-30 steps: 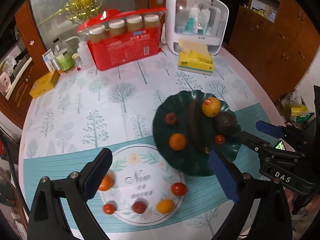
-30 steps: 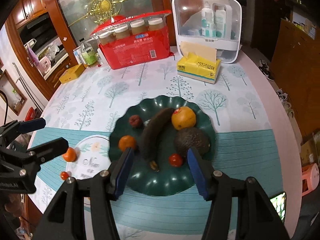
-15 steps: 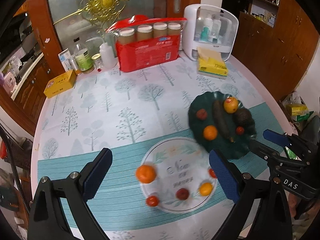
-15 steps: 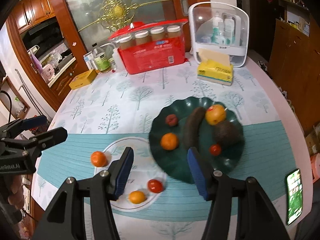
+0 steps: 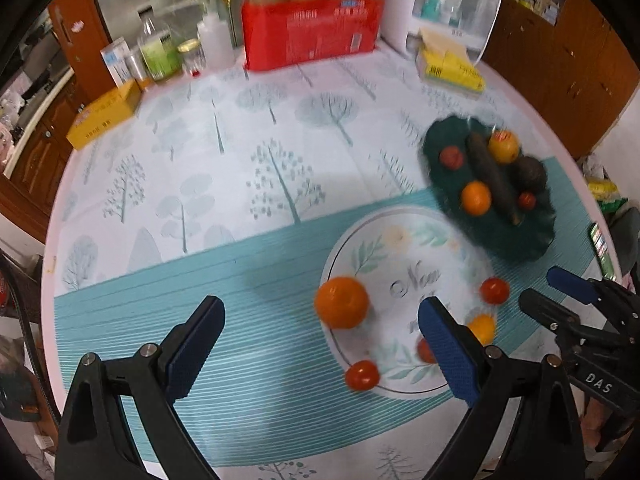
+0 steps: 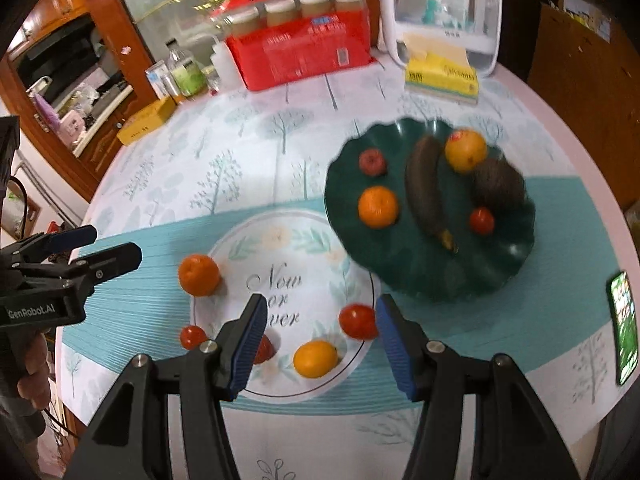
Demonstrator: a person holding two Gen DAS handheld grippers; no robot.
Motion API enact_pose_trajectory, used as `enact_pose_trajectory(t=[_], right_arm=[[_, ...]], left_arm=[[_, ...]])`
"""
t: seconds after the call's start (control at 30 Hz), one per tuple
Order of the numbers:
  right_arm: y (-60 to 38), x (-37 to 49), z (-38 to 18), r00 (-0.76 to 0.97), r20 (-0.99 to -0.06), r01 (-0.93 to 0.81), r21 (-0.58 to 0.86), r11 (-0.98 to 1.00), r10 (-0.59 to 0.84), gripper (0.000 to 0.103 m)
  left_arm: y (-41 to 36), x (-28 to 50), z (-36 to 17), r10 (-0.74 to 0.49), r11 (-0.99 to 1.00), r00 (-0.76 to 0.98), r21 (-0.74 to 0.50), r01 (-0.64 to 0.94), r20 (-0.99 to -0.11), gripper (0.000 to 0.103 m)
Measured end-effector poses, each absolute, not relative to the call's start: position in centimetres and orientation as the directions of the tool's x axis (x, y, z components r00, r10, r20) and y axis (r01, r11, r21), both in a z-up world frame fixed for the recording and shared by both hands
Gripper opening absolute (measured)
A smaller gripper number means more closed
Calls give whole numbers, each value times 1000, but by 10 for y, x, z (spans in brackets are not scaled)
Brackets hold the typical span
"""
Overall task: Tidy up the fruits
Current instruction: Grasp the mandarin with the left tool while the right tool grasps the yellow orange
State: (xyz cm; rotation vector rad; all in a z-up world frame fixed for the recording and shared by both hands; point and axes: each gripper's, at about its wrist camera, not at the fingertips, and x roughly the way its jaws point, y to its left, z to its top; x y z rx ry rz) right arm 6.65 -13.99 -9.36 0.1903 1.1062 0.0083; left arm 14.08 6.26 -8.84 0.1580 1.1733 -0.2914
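1. The left hand-held gripper [image 5: 320, 332] points steeply down at the counter [image 5: 240, 184], its jaws spread wide with nothing held; an orange [image 5: 341, 302] at the white plate's [image 5: 404, 240] left rim lies in the gap below them.
2. The right hand-held gripper [image 6: 318, 344] also tilts steeply down, jaws apart and empty, above the near side of the white plate.
3. A hand [image 6: 34, 372] grips the left tool's handle at the left edge of the right view.
4. On the white plate: the orange, two small red tomatoes [image 6: 357, 321] [image 6: 193, 336], a yellow-orange fruit [image 6: 315, 359] and a red fruit partly hidden by a finger.
5. The dark green plate [image 6: 432, 276] overlaps the white plate's far right edge and carries a dark banana [image 6: 426, 192], an avocado [image 6: 500, 186], two oranges, a small tomato and a reddish fruit.
6. Both views are blurred.
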Motion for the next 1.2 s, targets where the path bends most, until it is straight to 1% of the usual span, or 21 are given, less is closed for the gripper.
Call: enact_pose_trajectory(t=[0.17, 0.43, 0.5, 0.63, 0.73, 0.8, 0.83, 0.9, 0.93, 0.97, 1.03, 1.2], right_arm=[[-138, 62, -123, 397, -913, 146, 159, 976, 89, 57], [-143, 55, -160, 327, -939, 227, 184, 956, 103, 57], [-144, 53, -164, 330, -935, 237, 215, 947, 130, 57], [-140, 52, -167, 337, -932, 232, 222, 947, 136, 57], [-134, 54, -169, 333, -931, 221, 228, 948, 146, 56], [-131, 54, -170, 334, -929, 206, 237, 949, 159, 49], [-130, 54, -170, 334, -928, 199, 242, 950, 166, 46], [-126, 56, -172, 328, -928, 183, 243, 953, 174, 34], [-125, 57, -172, 325, -928, 176, 247, 953, 180, 31], [-123, 57, -173, 322, -930, 170, 243, 955, 180, 30], [-120, 57, -172, 323, -932, 158, 226, 961, 166, 30], [-123, 56, -171, 333, -926, 150, 236, 960, 175, 29]], left_arm=[[61, 148, -126, -134, 945, 286, -36, 324, -949, 97], [51, 158, -157, -130, 939, 244, -40, 342, -961, 97], [49, 161, -162, -127, 938, 239, -37, 345, -963, 94], [43, 163, -171, -121, 932, 230, -31, 362, -965, 90], [37, 164, -176, -126, 927, 221, -36, 374, -967, 83], [34, 165, -179, -129, 925, 214, -40, 379, -968, 75], [33, 165, -180, -131, 923, 210, -43, 382, -969, 73], [31, 165, -182, -137, 921, 202, -49, 387, -970, 64], [30, 165, -183, -138, 920, 199, -51, 388, -970, 61], [29, 164, -184, -139, 920, 196, -54, 388, -971, 55], [28, 163, -184, -137, 920, 202, -49, 388, -970, 46], [32, 161, -183, -146, 927, 197, -64, 370, -969, 44]])
